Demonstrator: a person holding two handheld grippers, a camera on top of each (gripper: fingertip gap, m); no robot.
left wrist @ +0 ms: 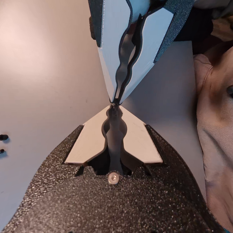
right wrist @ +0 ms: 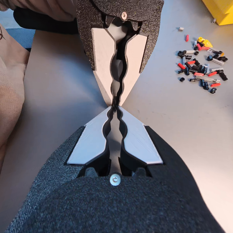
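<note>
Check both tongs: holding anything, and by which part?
Left tongs and right tongs meet tip to tip, both pinched on one tiny black piece, each at an opposite end. What the piece is cannot be told.

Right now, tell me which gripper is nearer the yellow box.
Left. The left gripper reaches in from the far side, its body near the yellow box; the right gripper meets it tip to tip on a small black piece, farther back.

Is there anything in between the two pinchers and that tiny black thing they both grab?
Nothing visible. The left hand-held gripper and the right hand-held gripper meet tip to tip, both pinching the same small black piece directly. It is too small to identify. The pile of small parts lies off to the side on the table.
</note>
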